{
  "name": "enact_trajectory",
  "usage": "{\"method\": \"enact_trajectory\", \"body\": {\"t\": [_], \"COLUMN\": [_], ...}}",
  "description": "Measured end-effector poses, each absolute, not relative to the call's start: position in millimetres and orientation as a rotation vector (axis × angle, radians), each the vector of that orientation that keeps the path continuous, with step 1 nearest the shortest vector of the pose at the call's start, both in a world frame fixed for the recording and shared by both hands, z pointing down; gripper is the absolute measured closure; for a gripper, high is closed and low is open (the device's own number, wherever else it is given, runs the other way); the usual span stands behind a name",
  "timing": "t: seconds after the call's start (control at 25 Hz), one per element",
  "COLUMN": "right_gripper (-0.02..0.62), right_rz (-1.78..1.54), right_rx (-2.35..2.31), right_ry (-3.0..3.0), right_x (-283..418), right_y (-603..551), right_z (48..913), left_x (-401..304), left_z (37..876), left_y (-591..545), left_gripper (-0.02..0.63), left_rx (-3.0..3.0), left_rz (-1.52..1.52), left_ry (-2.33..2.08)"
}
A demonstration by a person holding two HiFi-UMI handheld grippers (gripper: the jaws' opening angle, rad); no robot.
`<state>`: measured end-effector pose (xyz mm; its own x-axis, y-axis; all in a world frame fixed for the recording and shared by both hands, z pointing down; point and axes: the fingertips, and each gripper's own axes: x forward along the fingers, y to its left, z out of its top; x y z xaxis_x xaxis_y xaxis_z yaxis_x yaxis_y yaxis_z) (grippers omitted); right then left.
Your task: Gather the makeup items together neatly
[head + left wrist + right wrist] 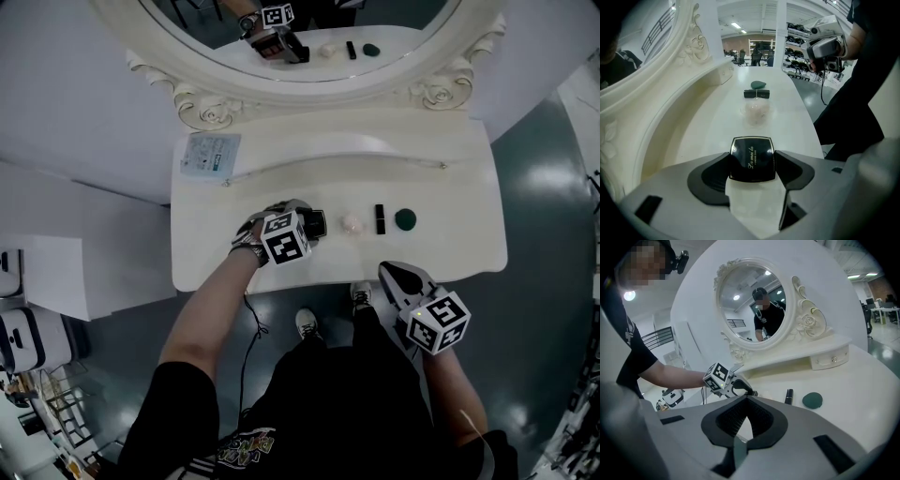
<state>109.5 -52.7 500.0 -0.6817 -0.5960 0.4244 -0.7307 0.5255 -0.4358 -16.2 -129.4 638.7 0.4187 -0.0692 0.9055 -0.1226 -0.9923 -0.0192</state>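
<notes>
Only its own view shows left gripper [753, 165] clamping compact [752, 151].

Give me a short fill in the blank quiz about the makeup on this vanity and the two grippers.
1. The left gripper grips the ___ compact.
2. The right gripper is shut and holds ___.
3. The lipstick tube lies between the pale pink puff and the ___ sponge.
Missing words: black; nothing; green.
</notes>
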Motion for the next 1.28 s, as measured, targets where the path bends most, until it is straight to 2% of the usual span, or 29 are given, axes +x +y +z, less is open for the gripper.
{"method": "enact_trajectory", "body": {"t": [0.56, 0.76, 0.8, 0.84, 0.88, 0.92, 0.96, 1.28], "right_gripper": [0.566, 0.566, 0.566, 0.566, 0.566, 0.566, 0.568, 0.566], "right_rz": [0.887, 0.873, 0.871, 0.869, 0.866, 0.861, 0.856, 0.788], "right_rx": [1.132, 1.129, 1.13, 1.132, 1.133, 1.134, 1.136, 1.152], "right_ry": [-2.543, -2.559, -2.562, -2.566, -2.57, -2.574, -2.578, -2.594], "right_x": [107, 98, 96, 94, 91, 88, 85, 44], "right_y": [-57, -57, -57, -56, -55, -54, -52, -20], "right_z": [500, 495, 493, 492, 490, 488, 486, 457], "left_x": [-26, -42, -46, -50, -55, -59, -62, -77], "left_z": [615, 575, 568, 560, 554, 547, 540, 475], "left_y": [-131, -122, -117, -112, -108, -103, -98, -43], "left_gripper": [0.29, 0.295, 0.321, 0.384, 0.465, 0.58, 0.598, 0.598], "left_rx": [2.696, 2.714, 2.708, 2.706, 2.706, 2.704, 2.696, 2.461], "left_rz": [1.577, 1.405, 1.369, 1.334, 1.296, 1.248, 1.19, 0.499], "left_ry": [-0.275, -0.431, -0.464, -0.505, -0.554, -0.601, -0.637, -0.837]}}
